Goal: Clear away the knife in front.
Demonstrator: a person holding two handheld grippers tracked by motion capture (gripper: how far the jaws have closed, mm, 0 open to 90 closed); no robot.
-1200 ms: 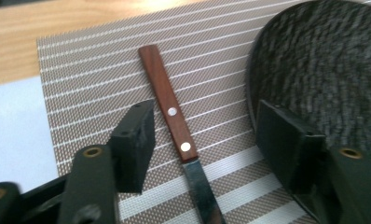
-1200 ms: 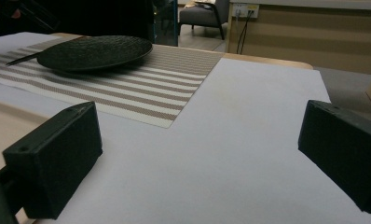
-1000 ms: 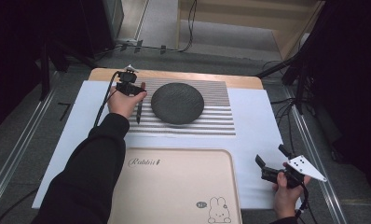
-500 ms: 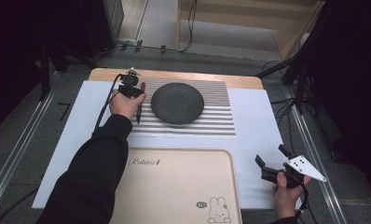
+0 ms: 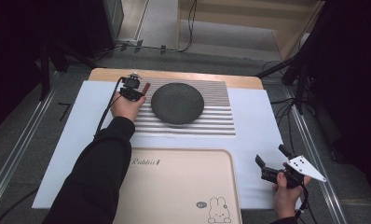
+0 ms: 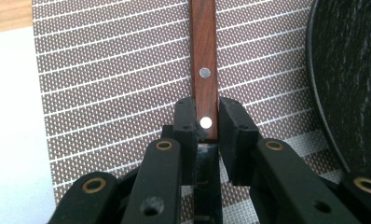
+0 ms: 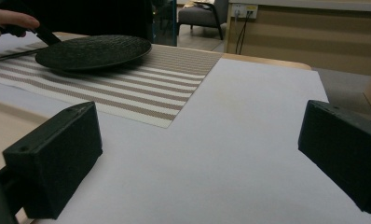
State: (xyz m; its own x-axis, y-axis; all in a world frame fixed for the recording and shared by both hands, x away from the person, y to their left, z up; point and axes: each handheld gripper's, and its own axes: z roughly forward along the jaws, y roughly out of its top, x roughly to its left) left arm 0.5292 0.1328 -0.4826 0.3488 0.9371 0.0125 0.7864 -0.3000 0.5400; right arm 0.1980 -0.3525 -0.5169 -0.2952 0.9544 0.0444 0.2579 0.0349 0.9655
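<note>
One wooden handle (image 6: 205,70) w/ two metal rivets is the thing in hand: prob. a knife or similar utensil, blade end not visible so can't say which. It lies flat on the striped placemat (image 5: 211,122), at the mat's far-left part, just left of the black round plate (image 5: 177,103); near the plate rim but apart from it as far as the left gripper view shows.

Key relation: handle's long axis runs straight ahead of the left hand-held gripper (image 6: 206,122), in line w/ its jaws, near end sitting right between the pads, rest of the handle running away from the hand. In the high view that axis tilts toward far-right (image 5: 146,87). Jaws have just been closing and now pinch the handle's near end from both sides, at the lower rivet. Grip looks centred side to side but sits at the very end, so lifting may let the far end droop; judgement only.

Right hand-held gripper (image 5: 271,169) is well apart, at the near-right of the white sheet (image 5: 253,116) on the counter, right of the beige rabbit tray (image 5: 174,186); jaws spread, nothing between them. Left hand is by far the nearer, so the coming lift is its job.
</note>
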